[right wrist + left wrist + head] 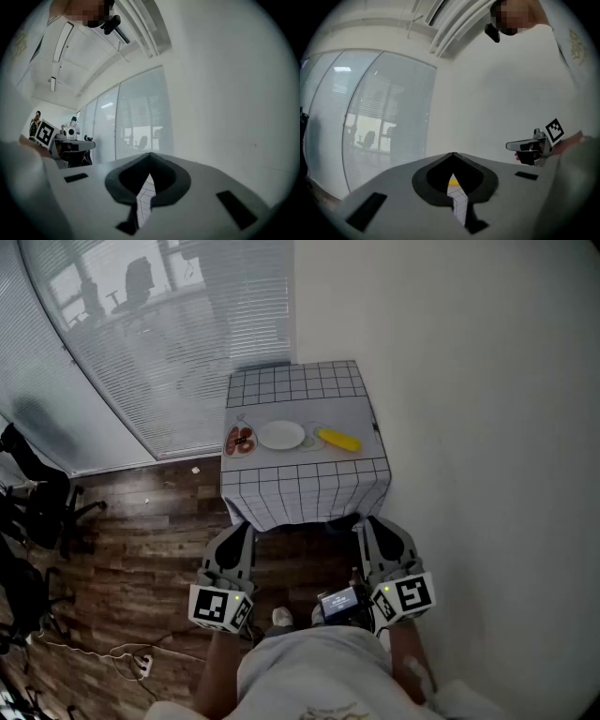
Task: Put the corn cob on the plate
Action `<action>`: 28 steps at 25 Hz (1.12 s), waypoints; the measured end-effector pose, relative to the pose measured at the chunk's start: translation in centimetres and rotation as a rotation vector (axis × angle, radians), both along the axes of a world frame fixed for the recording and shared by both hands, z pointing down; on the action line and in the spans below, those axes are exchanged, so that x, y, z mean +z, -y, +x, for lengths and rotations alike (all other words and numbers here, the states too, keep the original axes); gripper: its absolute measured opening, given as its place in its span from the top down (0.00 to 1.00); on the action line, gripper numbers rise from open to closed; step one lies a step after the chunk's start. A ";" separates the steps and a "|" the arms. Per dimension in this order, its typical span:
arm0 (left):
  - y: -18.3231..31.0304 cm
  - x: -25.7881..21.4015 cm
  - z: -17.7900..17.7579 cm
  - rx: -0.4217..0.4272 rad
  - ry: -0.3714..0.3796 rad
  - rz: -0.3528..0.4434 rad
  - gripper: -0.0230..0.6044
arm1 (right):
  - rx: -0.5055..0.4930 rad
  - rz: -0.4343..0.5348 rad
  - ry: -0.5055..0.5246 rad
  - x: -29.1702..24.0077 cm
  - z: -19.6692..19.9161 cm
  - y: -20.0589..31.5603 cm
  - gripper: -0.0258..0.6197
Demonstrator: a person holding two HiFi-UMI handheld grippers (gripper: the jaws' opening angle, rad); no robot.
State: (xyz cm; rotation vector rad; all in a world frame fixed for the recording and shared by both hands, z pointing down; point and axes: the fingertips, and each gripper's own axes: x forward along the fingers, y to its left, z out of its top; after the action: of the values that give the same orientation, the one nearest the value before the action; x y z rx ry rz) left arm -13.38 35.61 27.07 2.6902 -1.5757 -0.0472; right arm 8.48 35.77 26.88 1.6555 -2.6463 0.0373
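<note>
A yellow corn cob point(339, 440) lies on the small table with a checked cloth point(300, 486), to the right of an empty white plate point(281, 435). Both grippers are held level in front of the table, well short of it. My left gripper point(240, 534) is shut with nothing in it, and so is my right gripper point(372, 527). In the left gripper view the jaws point(453, 154) meet, and a sliver of the corn cob point(453, 178) and checked cloth shows through the gap. In the right gripper view the jaws point(150, 154) meet too, over the cloth point(146, 194).
A small dish with red food point(241, 441) sits left of the plate. A white wall point(469, 381) runs along the table's right side, window blinds point(159, 343) stand behind and left. Office chairs point(37, 512) and cables point(131, 657) are on the wooden floor at left.
</note>
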 end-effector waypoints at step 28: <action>4.0 2.6 3.2 -0.038 0.067 -0.024 0.95 | -0.101 -0.051 -0.003 2.8 0.5 4.1 0.95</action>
State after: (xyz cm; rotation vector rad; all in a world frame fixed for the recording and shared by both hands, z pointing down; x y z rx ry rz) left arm -10.13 31.59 29.69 2.6710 -1.6344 0.0618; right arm 8.95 31.72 29.67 1.5049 -2.6986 0.0995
